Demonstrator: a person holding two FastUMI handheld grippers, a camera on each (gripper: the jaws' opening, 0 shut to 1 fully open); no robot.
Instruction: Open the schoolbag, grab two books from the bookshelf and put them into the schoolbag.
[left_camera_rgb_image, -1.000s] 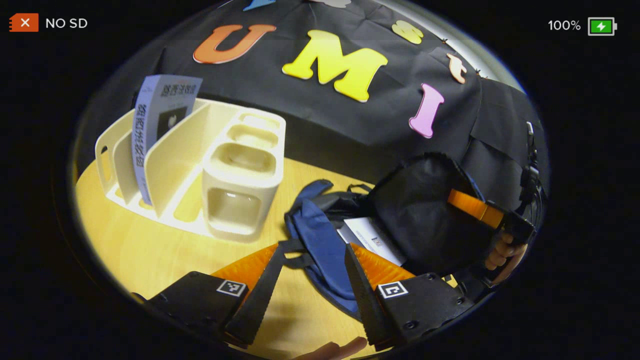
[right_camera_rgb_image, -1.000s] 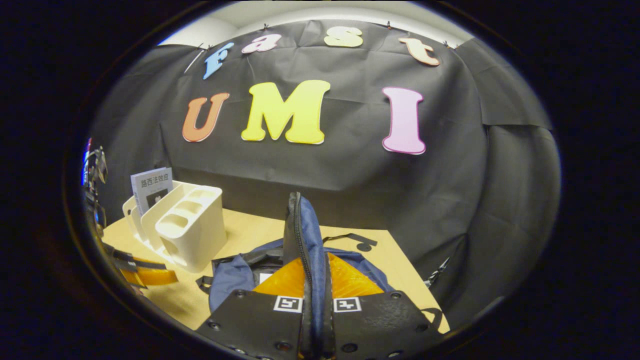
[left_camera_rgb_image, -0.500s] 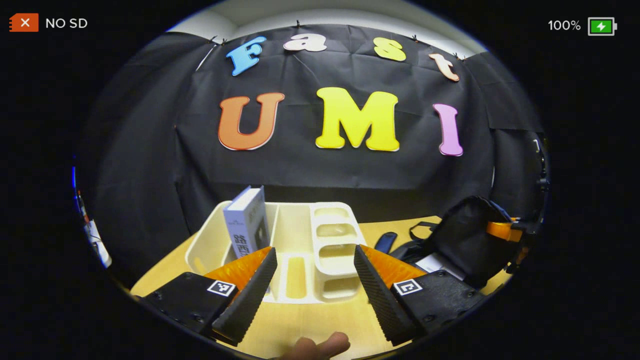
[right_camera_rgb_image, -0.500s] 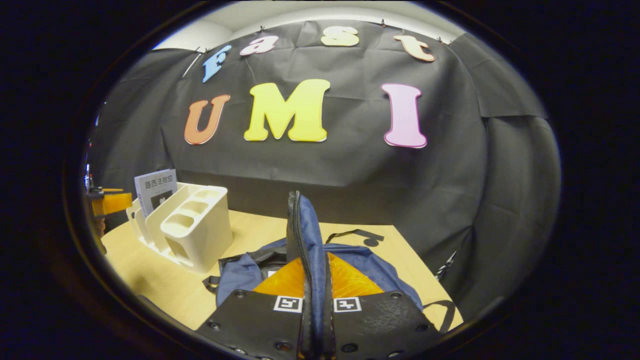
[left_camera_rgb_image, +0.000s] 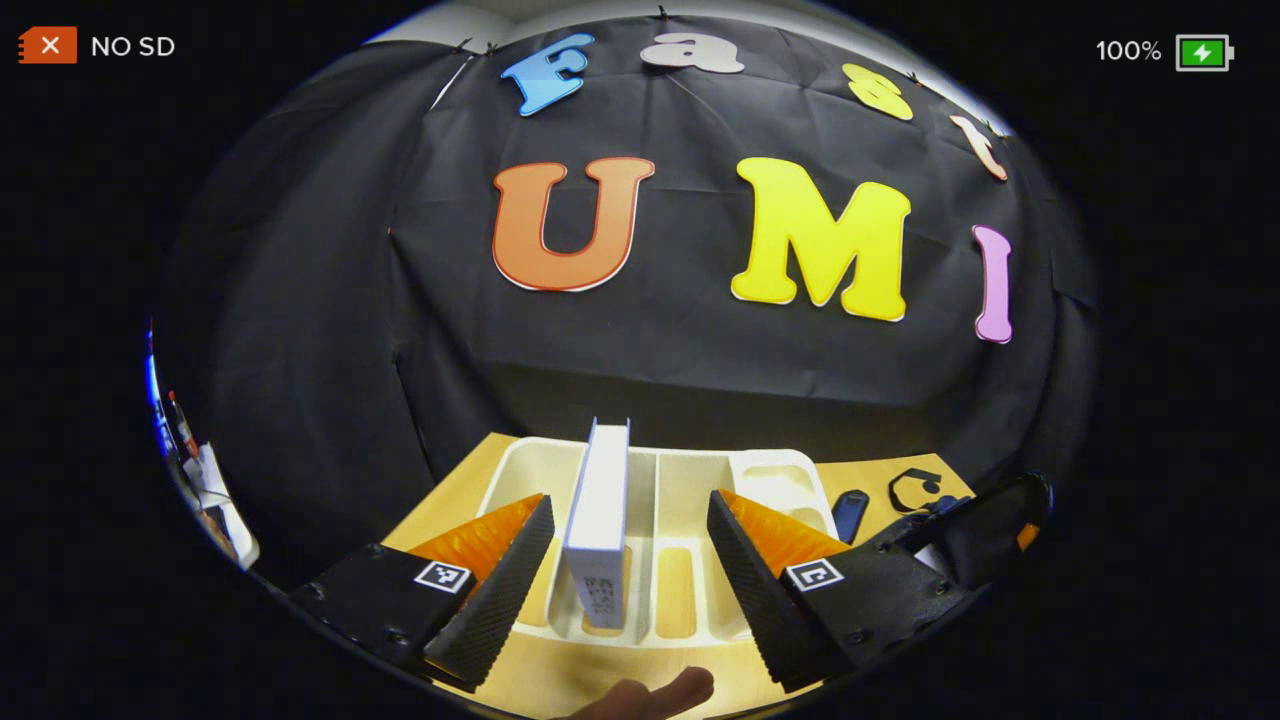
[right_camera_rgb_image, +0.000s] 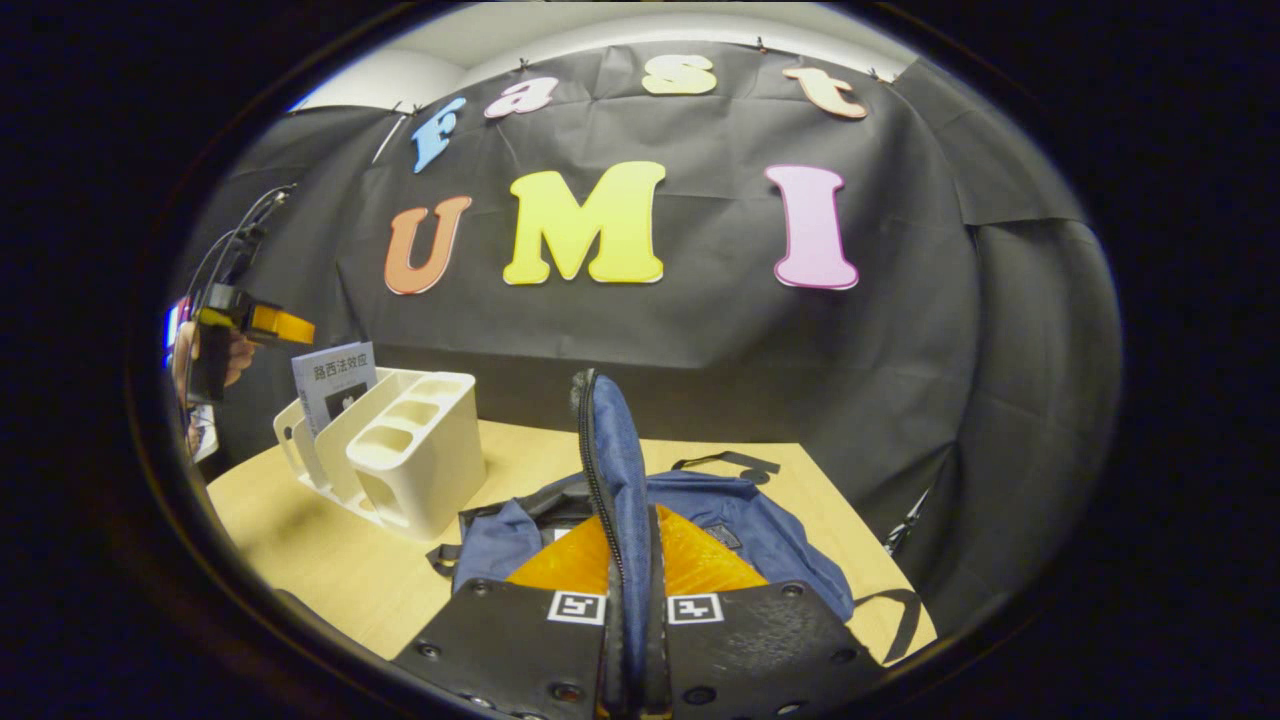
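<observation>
Schoolbag (right_camera_rgb_image: 740, 520) lay open on wooden table (right_camera_rgb_image: 330, 570), lower centre of right gripper view. Right gripper (right_camera_rgb_image: 632, 560) clamped shut on raised bag flap (right_camera_rgb_image: 610, 450), holding mouth open. Something pale inside bag, possibly first book; could not tell.

Left gripper (left_camera_rgb_image: 628, 560), lower centre of left gripper view, stood wide open, holding nothing, fingers either side of upright white book (left_camera_rgb_image: 598, 520) in cream bookshelf (left_camera_rgb_image: 700, 480), not touching it.

Judged: opening done; this book not yet grasped, lifted or bagged.
</observation>
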